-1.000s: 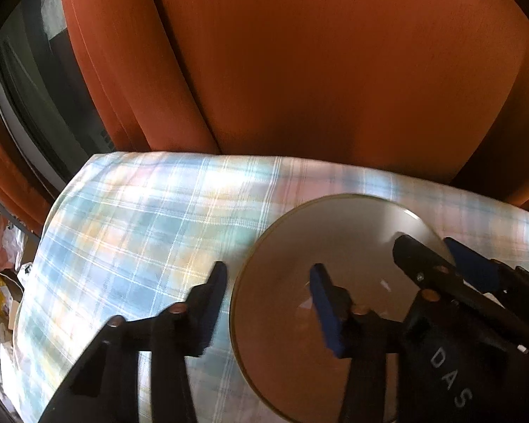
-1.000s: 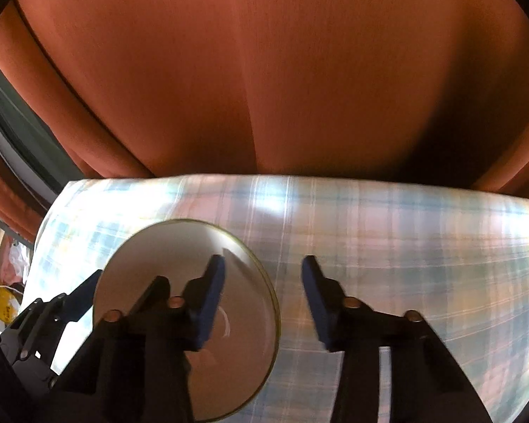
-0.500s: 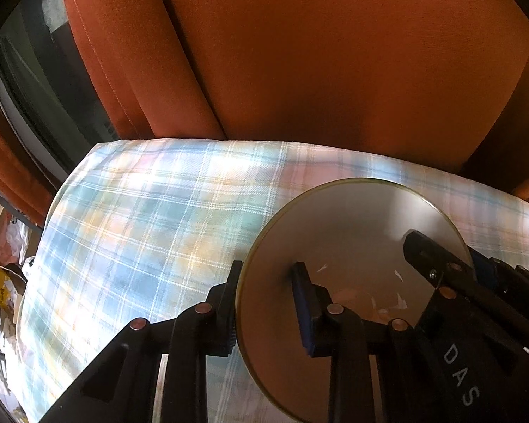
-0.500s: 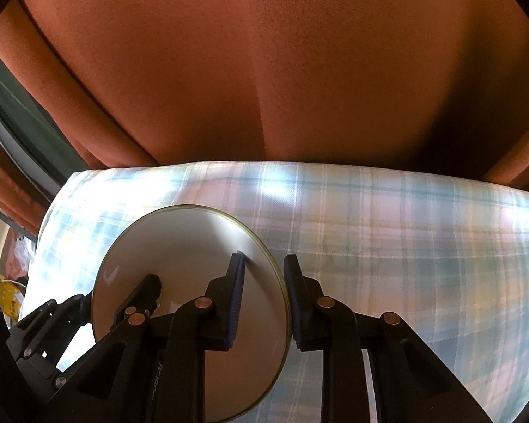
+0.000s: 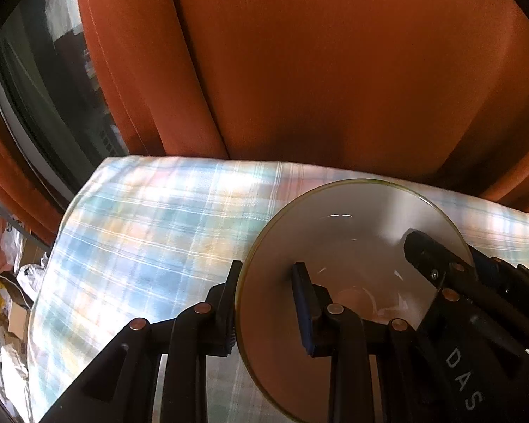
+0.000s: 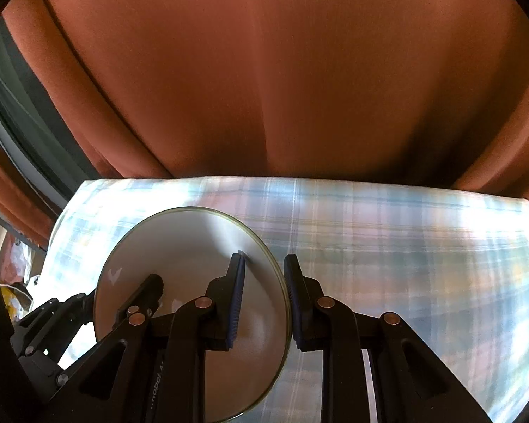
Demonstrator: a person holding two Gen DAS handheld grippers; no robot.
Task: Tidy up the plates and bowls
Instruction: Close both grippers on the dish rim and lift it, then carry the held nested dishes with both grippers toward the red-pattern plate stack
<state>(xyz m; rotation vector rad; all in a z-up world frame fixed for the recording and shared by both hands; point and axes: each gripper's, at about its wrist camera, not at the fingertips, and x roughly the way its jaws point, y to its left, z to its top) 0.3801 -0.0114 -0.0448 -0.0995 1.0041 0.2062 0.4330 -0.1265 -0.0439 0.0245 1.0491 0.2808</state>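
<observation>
A pale grey bowl with a thin gold rim [image 5: 356,243] is held above the plaid tablecloth [image 5: 151,232]. My left gripper [image 5: 268,299] is shut on the bowl's left rim, one finger inside and one outside. My right gripper [image 6: 262,292] is shut on the bowl's [image 6: 194,246] right rim in the same way. Each gripper shows in the other's view, the right one [image 5: 441,271] at the bowl's far side and the left one [image 6: 137,303] at the bowl's left side.
Rust-orange curtains [image 5: 317,70] hang right behind the table's far edge. A dark window [image 5: 42,91] is at the left. Boxes and bags [image 5: 3,282] lie on the floor past the table's left edge. The cloth [image 6: 405,246] stretches to the right.
Both grippers closed from open onto the bowl's opposite rims. The bowl has since risen and tilted a little off the cloth.
</observation>
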